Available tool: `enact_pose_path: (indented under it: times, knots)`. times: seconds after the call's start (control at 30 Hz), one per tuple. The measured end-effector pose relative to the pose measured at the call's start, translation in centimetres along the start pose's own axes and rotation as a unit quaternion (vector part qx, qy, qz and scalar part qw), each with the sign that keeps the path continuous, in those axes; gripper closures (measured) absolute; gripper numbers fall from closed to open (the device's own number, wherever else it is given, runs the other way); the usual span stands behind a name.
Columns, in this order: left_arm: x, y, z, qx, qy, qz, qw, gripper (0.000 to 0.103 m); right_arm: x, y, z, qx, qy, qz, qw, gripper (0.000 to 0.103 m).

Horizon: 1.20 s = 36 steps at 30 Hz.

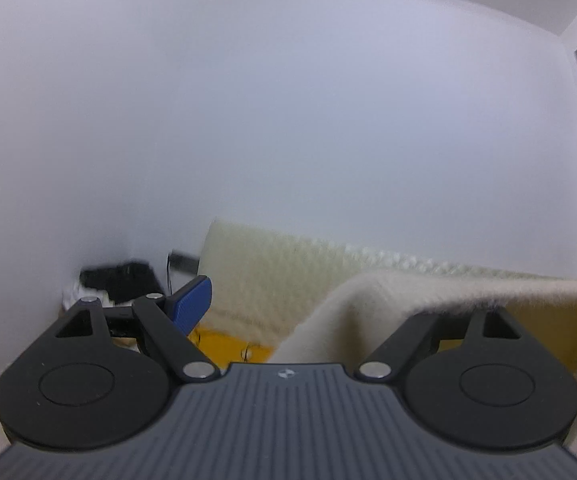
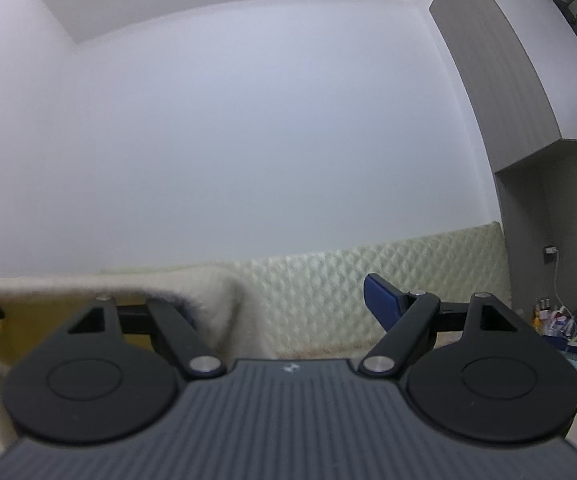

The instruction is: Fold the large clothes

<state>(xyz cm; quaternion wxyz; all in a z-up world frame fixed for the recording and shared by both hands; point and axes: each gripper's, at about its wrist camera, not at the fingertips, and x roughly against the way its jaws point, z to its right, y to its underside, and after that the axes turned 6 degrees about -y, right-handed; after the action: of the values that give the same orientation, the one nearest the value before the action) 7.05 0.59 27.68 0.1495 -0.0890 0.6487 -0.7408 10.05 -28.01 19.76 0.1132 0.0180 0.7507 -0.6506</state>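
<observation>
The left gripper [image 1: 328,306] is held up high and points straight at a plain white wall [image 1: 288,120]. Its jaws stand wide apart. One blue pad [image 1: 192,302] is bare, with nothing touching it. The other finger is hidden under a soft, fuzzy cream cloth [image 1: 408,292], which lies over it like a blanket. The cloth is not pinched between the two fingers. From there it stretches off to the side as a long fuzzy edge. In the right wrist view the same cloth [image 2: 208,292] lies over one finger of the right gripper [image 2: 254,300]. That gripper's jaws are wide apart too, and its blue pad [image 2: 380,298] is bare. So the cloth hangs in the air between the two grippers, with one finger of each under it. Behind the cloth is a pale quilted cushion [image 2: 368,260] against the wall. Under the cloth there is something yellow [image 1: 224,344]. A tall grey cupboard [image 2: 508,100] stands to one side, with a plug [image 2: 549,254] in the wall below it.
</observation>
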Motion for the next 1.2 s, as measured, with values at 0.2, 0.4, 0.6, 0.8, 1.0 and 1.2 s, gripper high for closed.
enact_pose_path:
  times: [0.2,0.4,0.6,0.8,1.0,1.2]
  knots:
    - [2.6,-8.0,0.1,0.007,0.01,0.028,0.9995,0.016,-0.2,-6.7,-0.5,0.04,-0.017,0.032,0.999,0.023]
    - [4.4,-17.3,0.5,0.013,0.025,0.049,0.9984,0.016,0.6,-14.5,-1.4,0.058,-0.033,0.058,0.996,0.023]
    - [4.0,-22.3,2.0,0.008,0.035,0.066,0.9972,0.01,-0.3,-20.0,-1.9,0.079,-0.027,0.094,0.992,0.021]
    - [-3.0,-17.7,4.2,-0.004,0.035,-0.01,0.9993,0.01,-6.0,-17.1,-1.1,0.087,-0.027,0.027,0.995,0.021]
    - [-15.2,-6.8,6.3,-0.027,0.026,-0.091,0.9952,0.01,-16.1,-5.1,1.5,0.075,-0.022,-0.078,0.994,0.021]
    - [-30.2,6.5,6.8,-0.018,0.004,-0.169,0.9855,0.01,-29.0,9.0,2.8,0.094,-0.011,-0.142,0.985,0.022]
